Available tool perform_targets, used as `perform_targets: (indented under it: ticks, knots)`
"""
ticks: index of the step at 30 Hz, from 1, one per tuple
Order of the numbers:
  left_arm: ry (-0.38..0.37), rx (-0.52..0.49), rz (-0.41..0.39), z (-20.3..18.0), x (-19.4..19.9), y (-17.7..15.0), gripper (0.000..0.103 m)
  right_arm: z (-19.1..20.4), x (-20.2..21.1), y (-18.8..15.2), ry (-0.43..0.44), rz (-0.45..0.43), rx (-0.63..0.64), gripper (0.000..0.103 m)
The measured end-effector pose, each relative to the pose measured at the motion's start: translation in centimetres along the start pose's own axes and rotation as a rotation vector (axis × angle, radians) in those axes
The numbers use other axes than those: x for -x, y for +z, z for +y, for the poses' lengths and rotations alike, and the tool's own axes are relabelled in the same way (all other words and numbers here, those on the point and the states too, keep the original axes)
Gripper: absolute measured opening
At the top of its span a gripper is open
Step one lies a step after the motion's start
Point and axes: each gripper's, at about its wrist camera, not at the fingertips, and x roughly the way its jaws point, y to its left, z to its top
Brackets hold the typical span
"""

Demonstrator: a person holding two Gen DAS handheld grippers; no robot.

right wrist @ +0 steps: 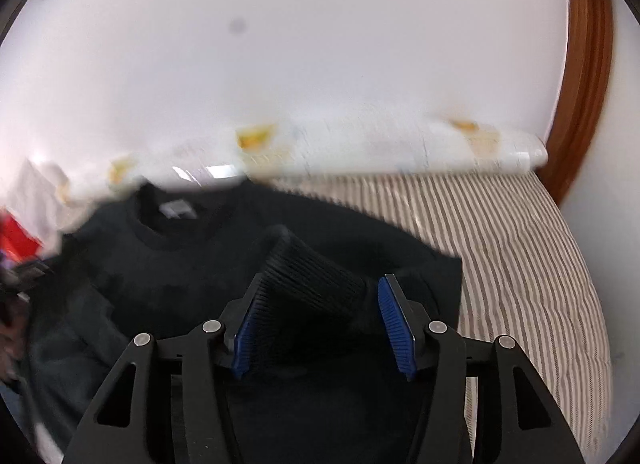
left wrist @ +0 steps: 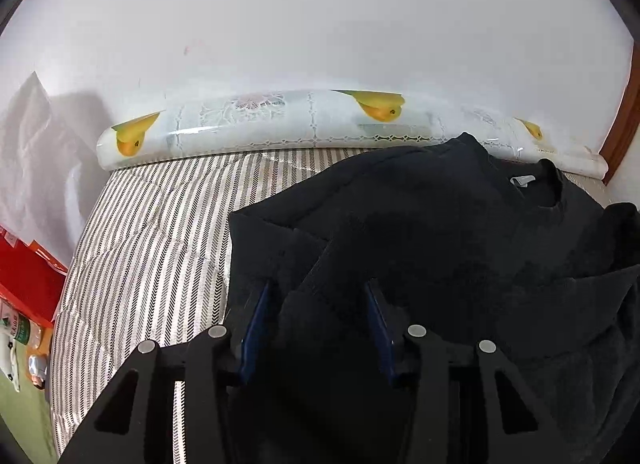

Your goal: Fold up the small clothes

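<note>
On the striped bed (left wrist: 152, 232), both tongs gape over the black sweater (left wrist: 420, 223).

Left wrist view: you are looking forward and down along the left gripper (left wrist: 318, 324), close over the black sweater (left wrist: 440, 232), facing the white wall (left wrist: 320, 23).
Right wrist view: you are looking down along the right gripper (right wrist: 322, 322), equally close, blurred at the left of the frame.
Shared: both are taking in the sweater's collar, the striped cover (left wrist: 152, 232) and the duck-print roll (left wrist: 280, 119) across mid-frame.
</note>
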Motion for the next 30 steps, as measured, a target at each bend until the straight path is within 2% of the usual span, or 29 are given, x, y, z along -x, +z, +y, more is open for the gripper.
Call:
perform_targets:
  ticks: [3,5,8,11,15,19,20,21,22,23,24,27,30]
  knots:
    - [-0.006,0.006,0.001,0.2,0.0,0.1,0.043,-0.7,3.1,0.8,-0.020,-0.100,-0.008,0.055]
    - [-0.013,0.016,-0.002,0.5,0.2,0.2,0.043,-1.2,4.3,1.2,-0.053,-0.115,0.002,0.055]
    - [-0.026,0.038,-0.013,0.9,0.7,0.1,0.041,-1.5,3.8,1.0,-0.112,-0.042,0.060,0.055]
    - [-0.033,0.039,-0.010,1.0,0.7,0.0,0.040,-0.4,1.3,-0.3,-0.127,0.057,0.159,0.055]
    - [-0.035,0.031,-0.002,0.9,0.5,0.1,0.036,1.6,-2.0,-1.1,-0.170,0.099,0.287,0.055]
    - [-0.027,0.008,-0.011,0.6,0.5,0.0,0.027,2.3,-4.4,-0.6,-0.170,0.124,0.306,0.054]
    - [-0.024,0.007,-0.013,0.7,0.6,-0.1,0.026,2.3,-5.0,-0.4,-0.163,0.132,0.301,0.052]
    - [-0.021,0.006,-0.019,0.7,0.8,-0.1,0.021,2.3,-5.4,-0.4,-0.158,0.136,0.296,0.039]
    - [-0.021,0.004,-0.027,0.7,1.0,-0.1,0.019,2.4,-5.8,-0.3,-0.150,0.144,0.296,0.031]
    - [-0.021,-0.003,-0.035,0.6,1.3,-0.1,0.018,2.7,-6.0,-0.3,-0.155,0.142,0.307,0.028]
    - [-0.017,-0.012,-0.045,0.6,1.5,-0.2,0.017,3.0,-5.8,-0.4,-0.159,0.128,0.321,0.016]
    - [-0.021,-0.004,-0.083,1.0,2.3,-0.1,0.016,3.2,-4.4,-0.3,-0.152,0.056,0.332,0.013]
    - [-0.078,0.064,-0.113,2.4,3.1,0.0,0.016,1.5,-1.5,0.8,-0.130,-0.070,0.243,0.012]
